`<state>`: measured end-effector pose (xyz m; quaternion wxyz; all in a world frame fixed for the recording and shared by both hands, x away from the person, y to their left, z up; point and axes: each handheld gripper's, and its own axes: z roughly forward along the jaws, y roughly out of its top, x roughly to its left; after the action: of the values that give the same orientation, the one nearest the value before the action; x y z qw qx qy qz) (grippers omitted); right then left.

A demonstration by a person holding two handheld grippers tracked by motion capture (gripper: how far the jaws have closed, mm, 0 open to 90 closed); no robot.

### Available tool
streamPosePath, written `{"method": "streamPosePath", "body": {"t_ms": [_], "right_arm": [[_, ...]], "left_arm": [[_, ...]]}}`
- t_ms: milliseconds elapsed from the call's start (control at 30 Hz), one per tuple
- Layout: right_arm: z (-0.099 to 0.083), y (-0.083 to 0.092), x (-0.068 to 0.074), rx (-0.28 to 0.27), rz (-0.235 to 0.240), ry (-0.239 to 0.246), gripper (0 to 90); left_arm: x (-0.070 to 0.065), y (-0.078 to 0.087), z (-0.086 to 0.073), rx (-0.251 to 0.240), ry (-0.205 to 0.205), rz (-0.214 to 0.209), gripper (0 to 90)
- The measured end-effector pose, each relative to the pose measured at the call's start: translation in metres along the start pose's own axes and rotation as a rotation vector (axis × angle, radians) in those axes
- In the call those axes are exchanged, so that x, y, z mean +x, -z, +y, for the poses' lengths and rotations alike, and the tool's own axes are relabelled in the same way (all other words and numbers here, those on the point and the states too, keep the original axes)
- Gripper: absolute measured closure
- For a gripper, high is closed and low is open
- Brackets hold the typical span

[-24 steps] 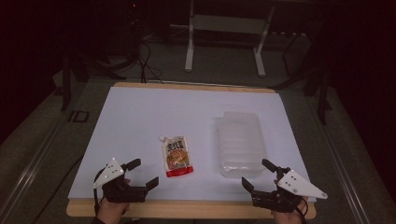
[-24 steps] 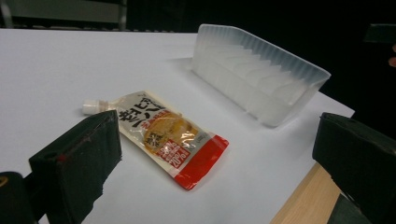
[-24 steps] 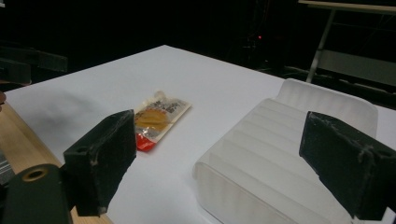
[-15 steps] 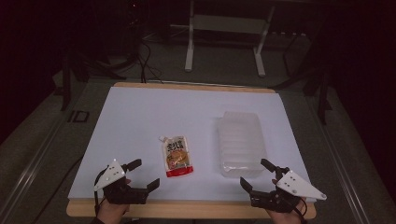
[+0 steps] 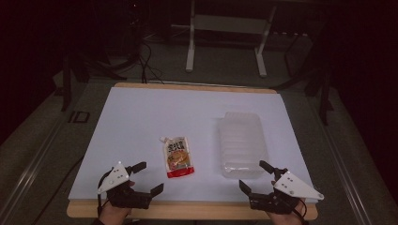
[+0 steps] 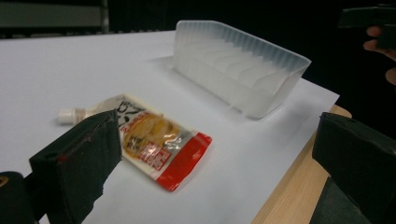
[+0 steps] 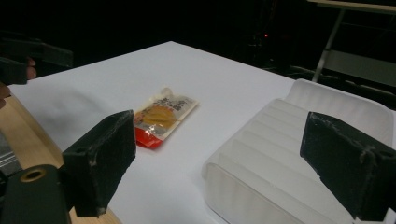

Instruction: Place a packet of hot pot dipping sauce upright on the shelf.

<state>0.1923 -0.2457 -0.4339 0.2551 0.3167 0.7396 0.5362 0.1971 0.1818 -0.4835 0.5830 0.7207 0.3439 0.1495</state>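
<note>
- The bench (image 5: 141, 117) is covered by a white sheet, with a bare wooden strip along its near edge.
- A flat spouted pouch (image 5: 177, 157) lies on the sheet a little left of the middle, nearer the front edge than the back. Its white screw cap points away from the person and slightly left.
- The pouch (image 6: 152, 140) has a pale upper part with dark printed characters, a yellow-orange picture in the middle and a red band across its bottom end. The print is too small to read.
- A translucent ribbed plastic container (image 5: 241, 143) lies to the right of the pouch, apart from it. In the right claw's own view (image 7: 289, 154) it appears to rest upside down, ribbed bottom upward.
- The left claw (image 5: 148, 178) sits at the front left edge of the bench, jaws spread wide and holding nothing, just near of the pouch.
- The right claw (image 5: 257, 176) sits at the front right edge, likewise spread and empty, just in front of the container's near end.
- A hand (image 5: 112, 213) grips the left claw from below.
</note>
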Motion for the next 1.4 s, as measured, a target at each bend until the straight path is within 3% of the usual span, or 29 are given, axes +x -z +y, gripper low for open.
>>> {"method": "streamPosePath", "body": {"t_ms": [133,233,333,433,633,867,1000,1133,1300,1400], "right_arm": [[0.000,0.000,0.000,0.002,0.004,-0.003,10.4],[0.000,0.000,-0.001,0.003,0.003,-0.010,10.4],[0.000,-0.001,-0.001,0.005,0.005,-0.016,10.4],[0.000,-0.002,-0.001,0.010,0.007,-0.015,10.4],[0.000,-0.002,0.000,0.015,0.011,-0.009,10.4],[-0.001,-0.003,0.000,0.022,0.019,-0.007,10.4],[-0.001,-0.004,0.001,0.027,0.025,-0.004,10.5],[0.000,-0.002,0.001,0.016,0.024,0.000,12.9],[-0.001,-0.004,0.002,0.025,0.030,0.000,12.9],[-0.001,-0.003,0.003,0.019,0.034,0.003,12.9]], "left_arm": [[-0.004,0.000,0.005,-0.020,-0.033,-0.025,1.3],[-0.007,-0.003,0.009,0.005,-0.093,-0.002,1.3],[-0.008,-0.006,0.012,0.012,-0.113,0.018,1.3],[-0.005,-0.009,0.017,0.013,-0.109,0.043,1.3],[0.010,-0.021,0.021,0.024,-0.042,0.070,1.3],[0.019,-0.035,0.025,0.045,-0.041,0.085,1.3],[0.028,-0.052,0.027,0.073,-0.030,0.098,1.4],[0.037,-0.061,0.027,0.065,-0.019,0.102,1.4],[0.047,-0.072,0.024,0.093,-0.017,0.119,1.5],[0.060,-0.080,0.019,0.117,0.031,0.143,1.5]]}}
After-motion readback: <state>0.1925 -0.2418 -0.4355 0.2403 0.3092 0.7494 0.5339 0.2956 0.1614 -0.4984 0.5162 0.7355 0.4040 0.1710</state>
